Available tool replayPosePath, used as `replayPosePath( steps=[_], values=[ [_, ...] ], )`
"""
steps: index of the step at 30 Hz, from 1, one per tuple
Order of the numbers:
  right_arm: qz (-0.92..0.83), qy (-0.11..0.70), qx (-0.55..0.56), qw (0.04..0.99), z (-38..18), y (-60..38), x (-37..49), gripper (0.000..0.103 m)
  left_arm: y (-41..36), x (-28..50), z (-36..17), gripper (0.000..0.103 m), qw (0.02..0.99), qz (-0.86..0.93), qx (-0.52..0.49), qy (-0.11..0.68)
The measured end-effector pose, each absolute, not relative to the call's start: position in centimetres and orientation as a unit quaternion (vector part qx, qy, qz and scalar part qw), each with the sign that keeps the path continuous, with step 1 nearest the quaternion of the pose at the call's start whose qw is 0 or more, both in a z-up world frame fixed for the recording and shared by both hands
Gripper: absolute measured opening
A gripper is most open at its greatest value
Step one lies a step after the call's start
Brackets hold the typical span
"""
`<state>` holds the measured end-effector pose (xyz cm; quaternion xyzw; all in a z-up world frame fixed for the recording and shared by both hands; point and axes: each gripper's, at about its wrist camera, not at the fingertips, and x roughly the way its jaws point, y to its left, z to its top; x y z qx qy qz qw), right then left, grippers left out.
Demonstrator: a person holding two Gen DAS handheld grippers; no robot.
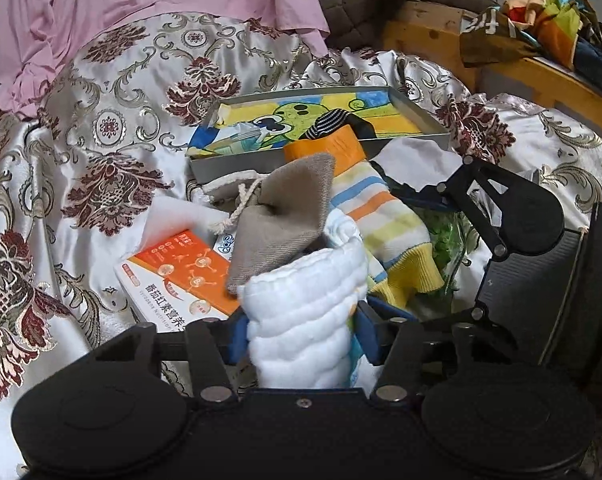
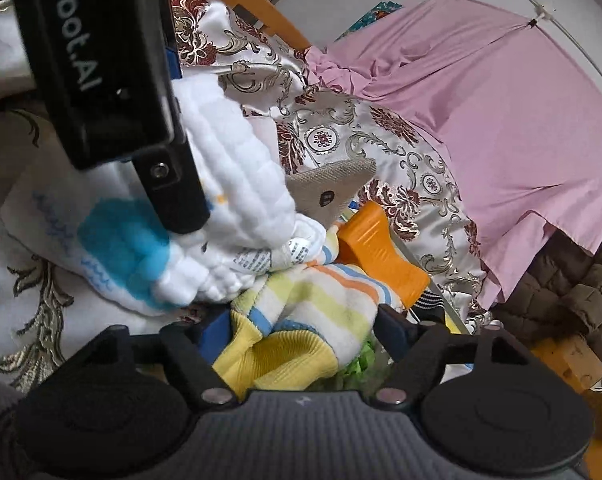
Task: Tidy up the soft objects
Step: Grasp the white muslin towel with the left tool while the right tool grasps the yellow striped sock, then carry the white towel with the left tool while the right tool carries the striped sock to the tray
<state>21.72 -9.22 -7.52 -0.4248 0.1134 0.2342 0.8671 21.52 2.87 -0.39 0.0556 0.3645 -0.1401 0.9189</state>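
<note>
Landmark: grey tin tray (image 1: pixel 419 114) with the cartoon lining, lying on the floral bedspread (image 1: pixel 101 128). Everything soft sits in one pile at the tray's near edge.

Left hand-held gripper (image 1: pixel 301 338): white quilted cloth (image 1: pixel 305 304) runs straight out between the blue pads, long axis along the fingers, pointing toward the tray. Pads press on both flanks of it, so I read this as a grip on the cloth, jaws partly closed. Hand pitched down toward the bed. A beige drawstring pouch (image 1: pixel 285 216) lies draped over the cloth's far end, between it and the tray. An orange box (image 1: pixel 185 276) lies flat, left of the pile and nearer than the tray.

Right hand-held gripper (image 2: pixel 305 334): striped sock (image 2: pixel 321 304) lies between its pads, yellow cuff nearest the camera, long axis running up toward the tray corner, orange toe resting on the tray's near edge. Left pad touches the cuff; the right pad's contact is hidden by the fabric, so I can't tell whether the sock is clamped yet. Hand pitched shallower than the left and rolled, since the bed appears tilted in its view.

Judgement: both items are nearly the same short way from the tray. The sock is nearer, already overlapping the rim, so the right hand has the shorter carry. The two hand-held grippers sit just beside each other, and the left body crosses the right's view, so lifting together risks a clash. The pouch will likely slide off when the cloth lifts.
</note>
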Motion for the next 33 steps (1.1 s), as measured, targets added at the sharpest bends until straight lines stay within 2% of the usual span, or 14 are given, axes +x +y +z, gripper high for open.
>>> replayPosePath(
  steps=[6, 8, 11, 17, 24, 33],
  values=[
    [0.236, 0.100, -0.428, 0.867, -7.5, -9.1, 20.9, 0.058, 2.3, 21.4, -0.2, 0.033, 0.922, -0.135, 0.062, 0.358],
    [0.239, 0.096, -0.429, 0.866, -7.4, -9.0, 20.7, 0.050, 2.4, 21.3, -0.1, 0.032, 0.922, -0.133, 0.055, 0.359],
    [0.242, 0.099, -0.417, 0.870, -7.0, -9.0, 20.6, 0.044, 2.5, 20.8, 0.1, 0.030, 0.926, -0.122, 0.051, 0.355],
    [0.246, 0.104, -0.396, 0.878, -6.2, -9.3, 20.2, 0.028, 2.8, 19.4, 0.4, 0.019, 0.931, -0.104, 0.050, 0.346],
    [0.244, 0.092, -0.376, 0.889, -5.0, -10.3, 18.6, 0.025, 3.0, 17.5, 0.9, 0.018, 0.940, -0.082, 0.040, 0.330],
    [0.258, 0.132, -0.326, 0.900, -2.3, -12.9, 15.6, 0.025, 3.0, 14.2, 1.5, 0.016, 0.945, -0.076, 0.011, 0.318]
  ],
)
